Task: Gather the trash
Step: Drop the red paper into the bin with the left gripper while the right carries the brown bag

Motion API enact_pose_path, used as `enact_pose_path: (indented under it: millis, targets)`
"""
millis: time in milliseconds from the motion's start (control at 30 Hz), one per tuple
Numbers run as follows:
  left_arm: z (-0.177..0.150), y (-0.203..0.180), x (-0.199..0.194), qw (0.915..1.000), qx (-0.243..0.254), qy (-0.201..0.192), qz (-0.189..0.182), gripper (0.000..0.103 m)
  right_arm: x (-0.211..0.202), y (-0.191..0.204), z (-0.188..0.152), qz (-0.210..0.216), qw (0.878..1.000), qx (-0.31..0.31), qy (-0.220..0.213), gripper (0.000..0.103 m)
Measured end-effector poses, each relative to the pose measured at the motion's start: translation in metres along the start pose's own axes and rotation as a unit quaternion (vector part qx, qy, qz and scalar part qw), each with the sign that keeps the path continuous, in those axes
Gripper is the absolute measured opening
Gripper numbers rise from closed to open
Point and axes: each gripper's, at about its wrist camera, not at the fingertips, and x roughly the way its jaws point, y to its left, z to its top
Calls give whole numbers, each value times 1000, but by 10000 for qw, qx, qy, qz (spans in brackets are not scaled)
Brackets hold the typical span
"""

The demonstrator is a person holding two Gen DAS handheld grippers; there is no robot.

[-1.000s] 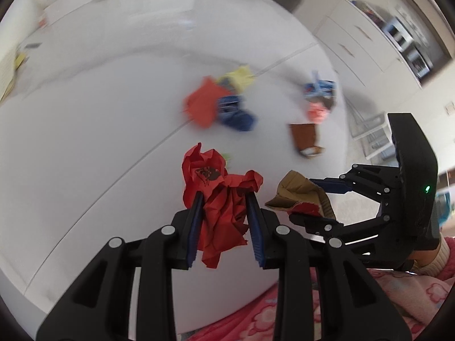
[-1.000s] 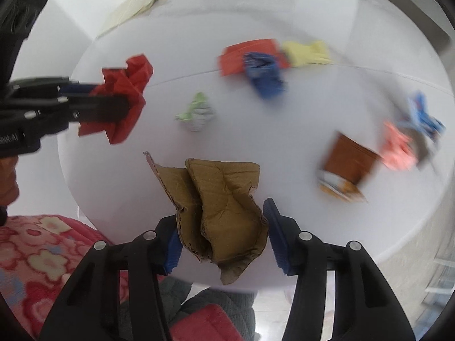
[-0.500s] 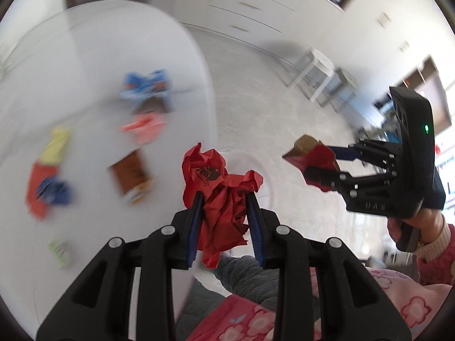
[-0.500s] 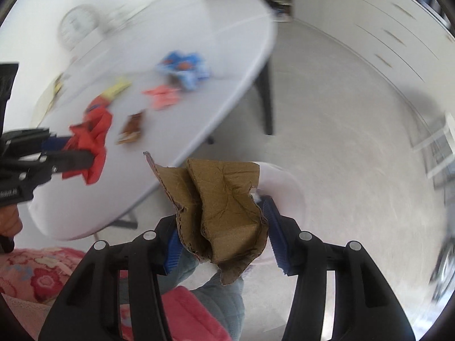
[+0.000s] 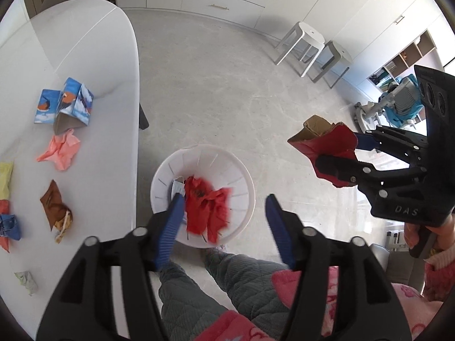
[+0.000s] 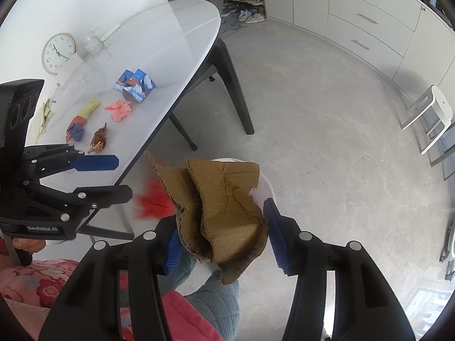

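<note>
My left gripper hangs over a white slatted bin on the floor. Its jaws are opening, and the crumpled red paper drops blurred between them, close to the left pad and over the bin's mouth. My right gripper is shut on a torn piece of brown cardboard with a red underside. In the left wrist view the right gripper sits right of the bin. The right wrist view shows the left gripper open, the falling red paper as a smear, and the bin mostly hidden by cardboard.
The white oval table at left carries a blue carton, pink paper, a brown wrapper and several other scraps. A dark chair stands under the table. White stools stand farther off. The person's legs are below the bin.
Both grippers swung off the table to above the floor bin. The left jaws parted and the red paper slipped out downward. The right gripper kept hold of the cardboard.
</note>
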Motion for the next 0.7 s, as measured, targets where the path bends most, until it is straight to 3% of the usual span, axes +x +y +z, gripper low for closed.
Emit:
enact_pose_path:
  millis: [167, 333, 700]
  targets:
    - [5, 5, -14, 9995, -154, -182, 197, 74, 1, -2, 2, 60, 10000, -35, 13, 53]
    - [4, 26, -54, 9954, -668, -530, 427, 88, 4, 2, 3, 112, 9999, -114, 19, 53]
    - [-28, 96, -133, 9720, -1759, -1155, 1041, 95, 22, 31, 6, 212, 9990, -341, 193, 55]
